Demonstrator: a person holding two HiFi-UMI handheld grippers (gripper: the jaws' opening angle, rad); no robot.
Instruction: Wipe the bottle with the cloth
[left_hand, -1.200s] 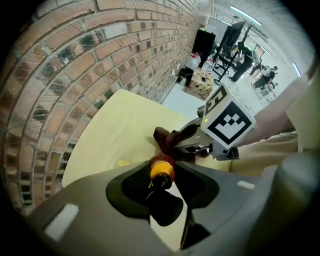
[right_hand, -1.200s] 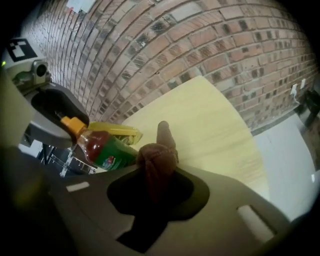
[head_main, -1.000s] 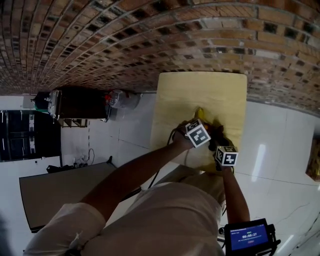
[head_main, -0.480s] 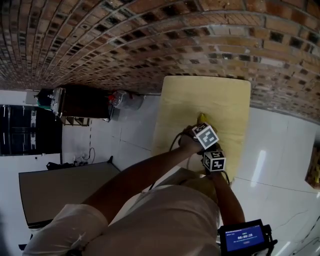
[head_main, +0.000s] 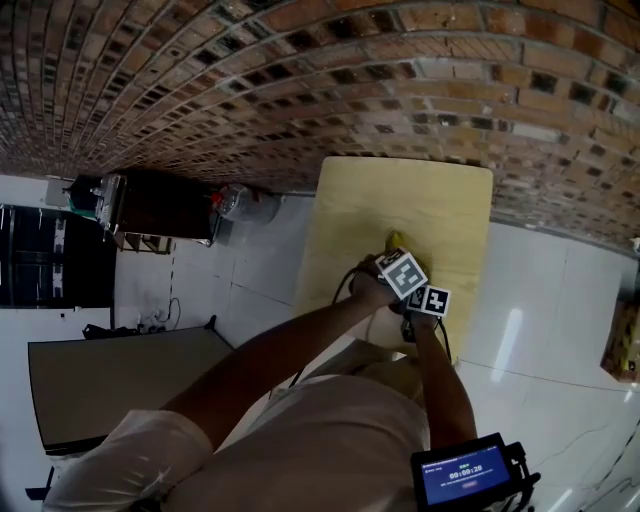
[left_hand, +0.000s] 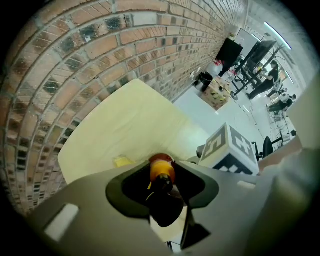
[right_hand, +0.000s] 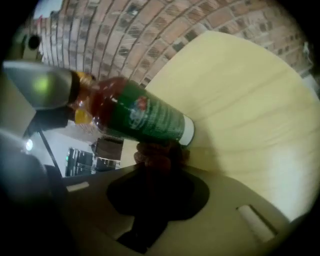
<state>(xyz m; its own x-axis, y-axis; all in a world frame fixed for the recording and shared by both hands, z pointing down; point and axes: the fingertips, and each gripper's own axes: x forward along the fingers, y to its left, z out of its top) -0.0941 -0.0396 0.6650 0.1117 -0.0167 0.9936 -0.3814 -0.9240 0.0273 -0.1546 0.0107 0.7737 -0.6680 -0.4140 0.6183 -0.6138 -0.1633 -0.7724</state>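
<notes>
**A:** Left gripper view first. What has the left gripper (left_hand: 161, 187) got?

**B:** Its jaws are drawn in narrow around the neck of the red-filled bottle with the green label (left_hand: 161, 170), just under the orange-yellow cap, and it grips from straight above.

**A:** And where is that bottle?

**B:** Upright over the pale wooden table (right_hand: 250, 110), near the edge closest to the person, with the brick wall (right_hand: 150, 30) behind it. I cannot tell whether its base rests on the wood.

**A:** The right gripper (right_hand: 155, 175)?

**B:** Clamped on a bunched dark reddish-brown cloth (right_hand: 159, 155). The cloth is pressed against the lower part of the label, near the bottle's white bottom band.

**A:** Anything else on the table?

**B:** A small yellow scrap (left_hand: 122, 161) lies just beyond the bottle. In the head view the two marker cubes sit close together.
</notes>
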